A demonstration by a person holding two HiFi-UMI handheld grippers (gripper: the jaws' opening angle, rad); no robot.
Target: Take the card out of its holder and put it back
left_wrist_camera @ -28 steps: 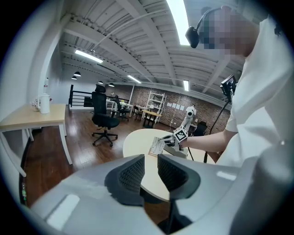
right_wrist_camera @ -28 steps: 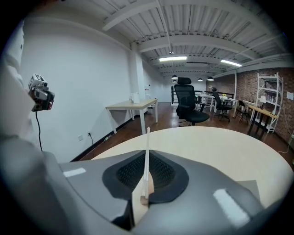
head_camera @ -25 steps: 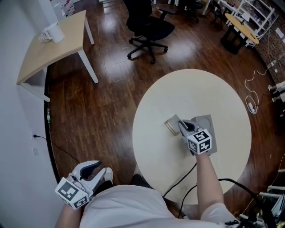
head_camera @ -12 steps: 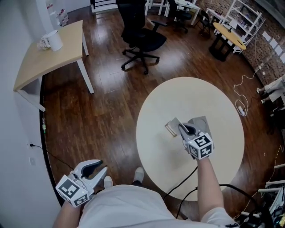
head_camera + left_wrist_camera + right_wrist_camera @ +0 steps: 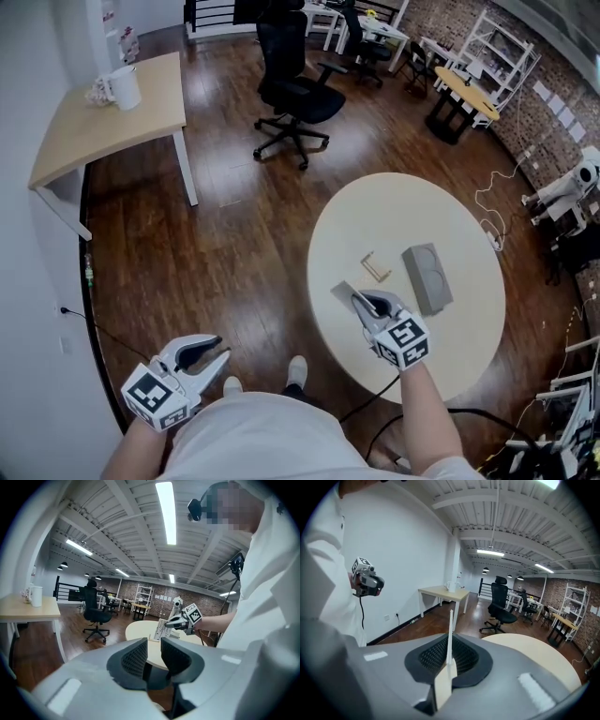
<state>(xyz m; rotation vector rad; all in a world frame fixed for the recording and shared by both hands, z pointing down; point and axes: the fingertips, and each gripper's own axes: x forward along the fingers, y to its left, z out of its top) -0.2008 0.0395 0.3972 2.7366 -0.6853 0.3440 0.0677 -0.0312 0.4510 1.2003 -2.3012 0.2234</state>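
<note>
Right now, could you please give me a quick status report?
Right hand-held gripper shut on card, out of holder. Left hand-held gripper open, empty. Grey block beside holder, not blocking.

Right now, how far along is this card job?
Done: the card is out, and the card holder stands empty on the round table. In hand: the right gripper is clamped on the card, holding it clear of the holder, nearer the person. Left to do: slot the card back into the holder. The left gripper hangs empty, off the table.
</note>
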